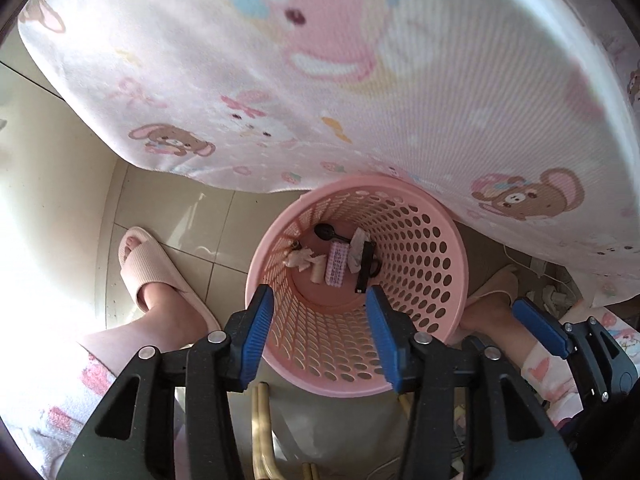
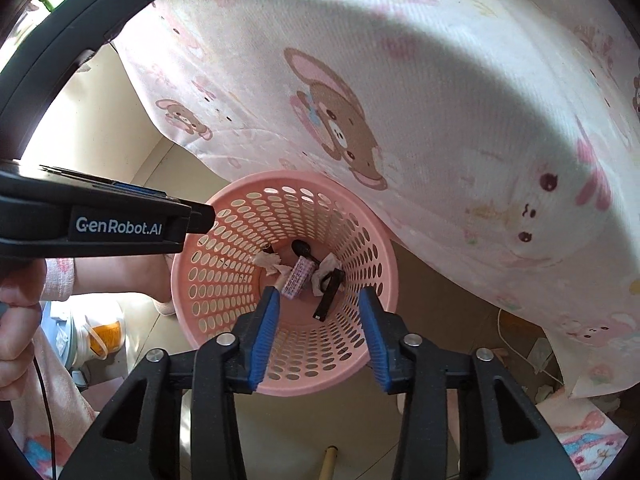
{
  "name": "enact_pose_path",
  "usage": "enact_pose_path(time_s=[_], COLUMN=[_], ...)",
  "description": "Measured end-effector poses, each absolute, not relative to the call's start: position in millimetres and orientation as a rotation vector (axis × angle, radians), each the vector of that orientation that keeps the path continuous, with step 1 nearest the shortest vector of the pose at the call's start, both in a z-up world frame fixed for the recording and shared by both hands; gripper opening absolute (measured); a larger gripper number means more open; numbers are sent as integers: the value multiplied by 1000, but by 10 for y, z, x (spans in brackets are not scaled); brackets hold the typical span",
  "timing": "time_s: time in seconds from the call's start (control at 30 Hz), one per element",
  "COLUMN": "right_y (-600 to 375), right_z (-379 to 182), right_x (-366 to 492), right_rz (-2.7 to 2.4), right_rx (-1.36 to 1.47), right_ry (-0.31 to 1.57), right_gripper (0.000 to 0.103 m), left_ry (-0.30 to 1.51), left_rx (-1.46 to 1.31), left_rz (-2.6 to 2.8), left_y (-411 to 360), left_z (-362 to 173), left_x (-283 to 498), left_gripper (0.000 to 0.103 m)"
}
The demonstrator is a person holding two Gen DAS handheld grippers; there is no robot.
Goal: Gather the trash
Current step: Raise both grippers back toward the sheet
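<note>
My right gripper [image 2: 318,300] hangs with its 2 blue pads parted and empty over the pink basket [image 2: 224,280], where a black spoon [image 2: 300,249], crumpled tissues [image 2: 269,261], a pink checked packet [image 2: 297,278] and a black stick [image 2: 329,295] lie beside the cartoon-print sheet [image 2: 400,100].

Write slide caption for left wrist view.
Open left tongs above pink basket holding tissues, black spoon, patterned pack.
</note>
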State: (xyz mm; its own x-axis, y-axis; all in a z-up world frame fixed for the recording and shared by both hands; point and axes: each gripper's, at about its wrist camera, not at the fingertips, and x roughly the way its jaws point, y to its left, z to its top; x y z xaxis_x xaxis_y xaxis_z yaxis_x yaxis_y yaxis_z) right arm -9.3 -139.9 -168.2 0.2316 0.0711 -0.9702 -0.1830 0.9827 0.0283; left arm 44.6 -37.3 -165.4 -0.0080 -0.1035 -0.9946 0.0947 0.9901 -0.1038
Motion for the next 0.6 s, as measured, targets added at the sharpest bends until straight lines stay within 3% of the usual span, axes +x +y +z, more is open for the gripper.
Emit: enact_pose_path(time_s=[0.23,0.4,0.6], right_y=[-1481,-1536,-1592], right_z=[-1410,-1087,-723], right_x=[-103,-188,-294], right_rz=[157,145,127], right_rx=[-69,-40,-24], right_ry=[1249,1142,993], right_gripper=[53,53,54], left_ry=[1343,1144,1046], left_rx=[37,95,78], left_rz=[-138,-107,-128], left_y=[-303,-249,-194], left_z=[-1135,-723,-515], left_x=[469,443,440], left_gripper=[58,77,82])
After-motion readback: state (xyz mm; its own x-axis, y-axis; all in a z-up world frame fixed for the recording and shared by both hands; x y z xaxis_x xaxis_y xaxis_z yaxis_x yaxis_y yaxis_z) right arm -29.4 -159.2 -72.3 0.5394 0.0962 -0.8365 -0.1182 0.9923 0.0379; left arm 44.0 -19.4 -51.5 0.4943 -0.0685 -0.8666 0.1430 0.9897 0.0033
